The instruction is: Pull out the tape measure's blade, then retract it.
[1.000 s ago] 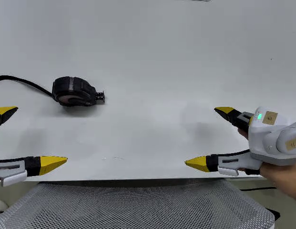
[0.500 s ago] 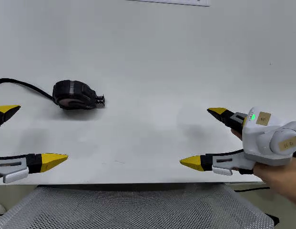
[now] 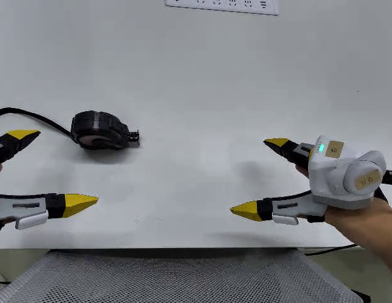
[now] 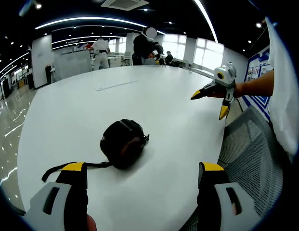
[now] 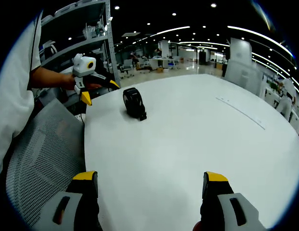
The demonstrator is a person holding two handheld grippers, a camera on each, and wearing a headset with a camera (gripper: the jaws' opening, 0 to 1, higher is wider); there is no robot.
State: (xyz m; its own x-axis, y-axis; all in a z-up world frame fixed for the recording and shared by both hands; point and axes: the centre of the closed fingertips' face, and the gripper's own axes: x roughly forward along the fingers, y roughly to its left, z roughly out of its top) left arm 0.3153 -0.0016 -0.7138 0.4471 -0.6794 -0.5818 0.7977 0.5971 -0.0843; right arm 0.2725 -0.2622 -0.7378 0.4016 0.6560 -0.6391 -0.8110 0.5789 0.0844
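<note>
Progress: nothing done | tape measure (image 3: pixel 101 130) seen untouched on table (image 3: pixel 202 76), blade wound in | left gripper (image 3: pixel 60 168) and right gripper (image 3: pixel 255 177) held wide apart, empty | outstanding: pull-out, retraction

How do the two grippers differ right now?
The left gripper sits close to the tape measure; the right gripper is far off across the table. The right gripper's white body shows in the head view; the left gripper's is cut off. Both are open, yellow-tipped and empty.

No writing can be read. Two small tan stickers (image 3: pixel 334 149) sit on the right gripper (image 3: pixel 249 175), behind its yellow-tipped fingers (image 3: pixel 278 143); their marks are too small to make out.
</note>
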